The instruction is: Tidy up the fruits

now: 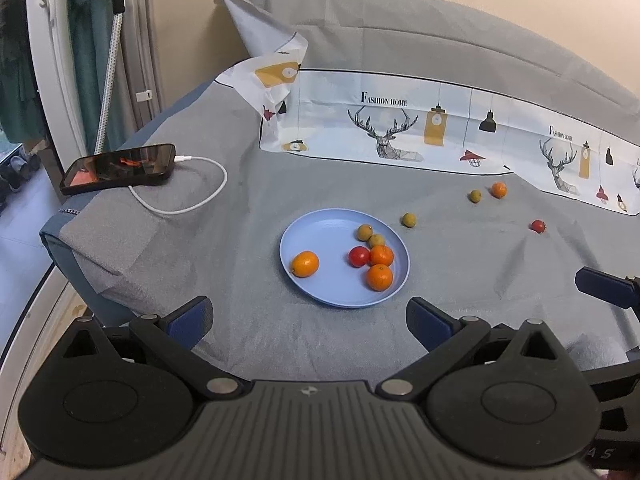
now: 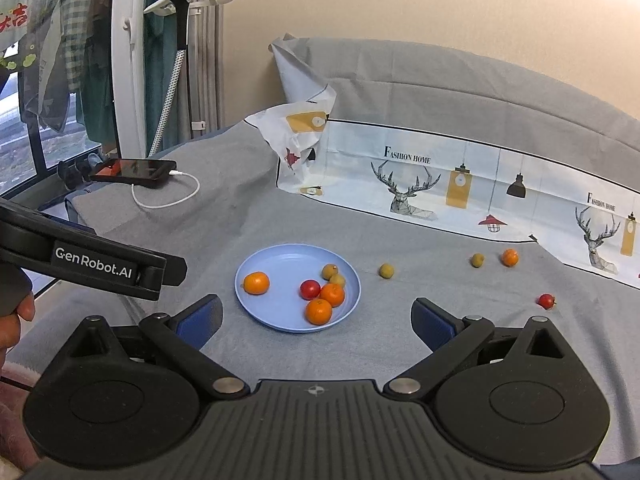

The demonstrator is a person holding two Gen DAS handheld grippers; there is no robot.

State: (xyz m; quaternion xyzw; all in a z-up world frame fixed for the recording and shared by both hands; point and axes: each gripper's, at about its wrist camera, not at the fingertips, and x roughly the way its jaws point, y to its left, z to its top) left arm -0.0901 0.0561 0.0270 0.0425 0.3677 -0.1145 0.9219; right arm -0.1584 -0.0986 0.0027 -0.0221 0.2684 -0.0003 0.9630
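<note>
A gray sheet (image 1: 248,240) covers the surface. On it lies one blue plate (image 1: 316,232) holding six fruits: three oranges (image 1: 305,263), one red fruit (image 1: 359,256) and two small yellow-green fruits (image 1: 364,232). Four more fruits lie loose to the right of the plate: two yellow-green (image 1: 409,220), one orange (image 1: 499,190), one red (image 1: 538,226). The left hand-held gripper (image 1: 308,316) and the right hand-held gripper (image 2: 316,316) both stand wide open near the plate and hold nothing.
</note>
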